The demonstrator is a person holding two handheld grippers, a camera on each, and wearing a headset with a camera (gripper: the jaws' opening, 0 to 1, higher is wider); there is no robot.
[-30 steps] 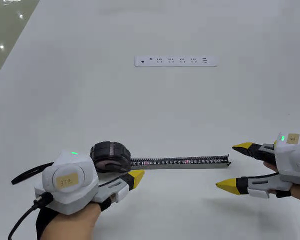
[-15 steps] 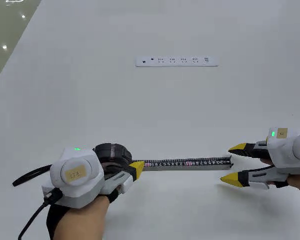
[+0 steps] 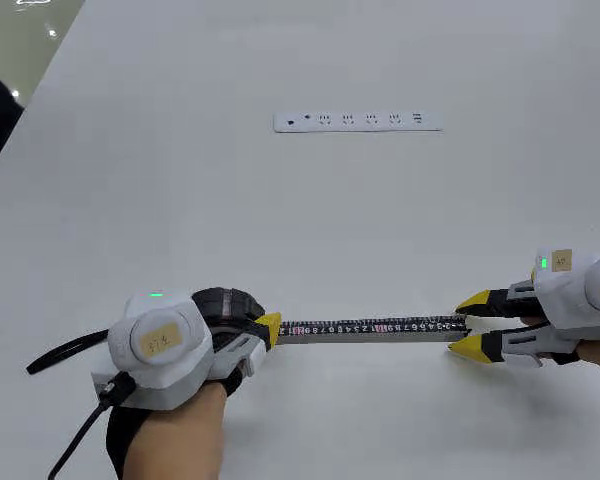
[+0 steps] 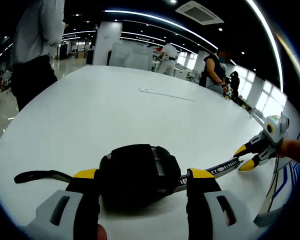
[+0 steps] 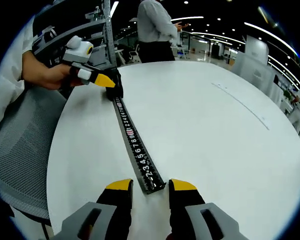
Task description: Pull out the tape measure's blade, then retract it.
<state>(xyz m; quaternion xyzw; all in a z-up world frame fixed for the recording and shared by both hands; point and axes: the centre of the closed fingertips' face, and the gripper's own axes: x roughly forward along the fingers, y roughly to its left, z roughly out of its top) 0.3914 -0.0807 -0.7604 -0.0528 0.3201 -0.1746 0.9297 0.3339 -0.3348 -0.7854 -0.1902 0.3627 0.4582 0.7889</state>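
Clamping the black tape measure case (image 3: pixel 227 305) between its yellow-tipped jaws, my left gripper (image 4: pixel 145 176) holds it down on the white table (image 3: pixel 330 230), at the near left. The blade (image 3: pixel 370 327) lies flat on the surface, drawn out rightward from the case. My right gripper (image 3: pixel 470 324) has its jaws partly apart, one on each side of the blade's end hook (image 5: pixel 152 186), with a small gap visible on both sides. A power strip (image 3: pixel 357 121) lies well beyond.

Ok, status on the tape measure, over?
Left gripper clamped on the tape measure. Blade out flat on the table, right gripper open astride its tip. Power strip far back, out of the way.
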